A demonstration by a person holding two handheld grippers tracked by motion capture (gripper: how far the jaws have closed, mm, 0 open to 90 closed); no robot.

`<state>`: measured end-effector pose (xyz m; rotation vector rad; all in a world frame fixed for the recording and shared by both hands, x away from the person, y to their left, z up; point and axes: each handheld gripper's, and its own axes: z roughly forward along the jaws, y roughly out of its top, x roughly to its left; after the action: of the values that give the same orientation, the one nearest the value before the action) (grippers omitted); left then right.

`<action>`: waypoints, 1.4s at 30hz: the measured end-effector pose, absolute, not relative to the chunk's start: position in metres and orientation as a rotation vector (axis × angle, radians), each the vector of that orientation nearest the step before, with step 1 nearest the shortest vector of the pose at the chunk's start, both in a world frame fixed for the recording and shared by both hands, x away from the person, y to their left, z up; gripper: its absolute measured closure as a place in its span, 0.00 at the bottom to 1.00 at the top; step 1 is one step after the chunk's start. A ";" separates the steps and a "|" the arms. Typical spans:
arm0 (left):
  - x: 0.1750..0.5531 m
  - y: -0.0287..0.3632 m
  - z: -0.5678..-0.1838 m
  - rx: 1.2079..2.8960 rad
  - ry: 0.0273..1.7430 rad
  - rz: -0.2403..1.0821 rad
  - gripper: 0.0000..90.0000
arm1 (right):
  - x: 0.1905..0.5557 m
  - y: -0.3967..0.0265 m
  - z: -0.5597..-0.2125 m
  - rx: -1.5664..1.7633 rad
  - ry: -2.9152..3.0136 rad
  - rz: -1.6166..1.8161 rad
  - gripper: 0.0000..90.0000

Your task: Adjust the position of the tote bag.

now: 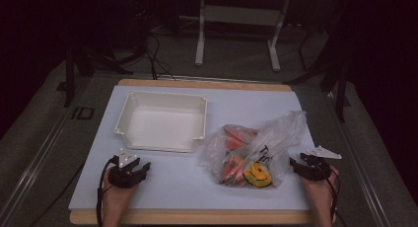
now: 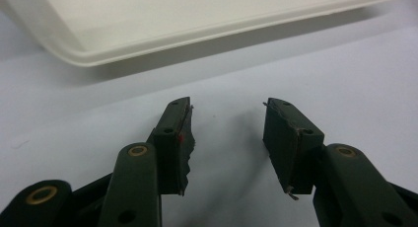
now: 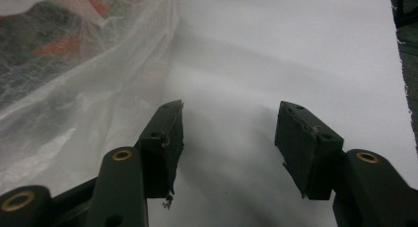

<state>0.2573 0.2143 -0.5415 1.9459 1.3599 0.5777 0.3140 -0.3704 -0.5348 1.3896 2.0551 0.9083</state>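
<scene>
- High view: white tray [image 1: 162, 121] on the white table cover [image 1: 172, 180], empty inside; clear plastic bag [image 1: 256, 148] just right of it, stuffed with orange, red and yellow items, one yellow piece [image 1: 258, 174] at its near end. Left gripper [image 1: 143, 169] low on the cover, near the tray's front corner, jaws apart, clutching nothing. Right gripper [image 1: 294, 164] just beside the bag's right edge, jaws apart. Desk legs and cables on the floor beyond.
- Left gripper view: jaws spread wide over bare cover; tray rim [image 2: 148, 44] ahead, unobstructed.
- Right gripper view: jaws spread, empty between; crinkled bag [image 3: 84, 64] to the left, close by the left jaw; contact impossible to tell.
</scene>
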 end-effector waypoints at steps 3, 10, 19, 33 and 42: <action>0.257 0.213 -0.541 1.952 1.352 0.590 0.60 | 0.314 -0.371 -0.535 1.415 2.033 0.897 0.48; 0.251 0.208 -0.537 1.953 1.323 0.599 0.60 | 0.314 -0.374 -0.534 1.462 1.963 0.891 0.48; 0.248 0.184 -0.516 1.997 1.202 0.596 0.59 | 0.312 -0.374 -0.533 1.469 1.951 0.900 0.48; 0.274 0.139 -0.488 2.013 1.011 0.493 0.60 | 0.311 -0.373 -0.534 1.469 1.956 0.895 0.49; 0.296 0.090 -0.477 2.044 0.886 0.443 0.59 | 0.308 -0.374 -0.533 1.488 1.958 0.932 0.49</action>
<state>0.2961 0.0904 -0.4766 2.0443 0.8863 0.4426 0.3078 -0.3742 -0.5328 1.4885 1.9577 0.9315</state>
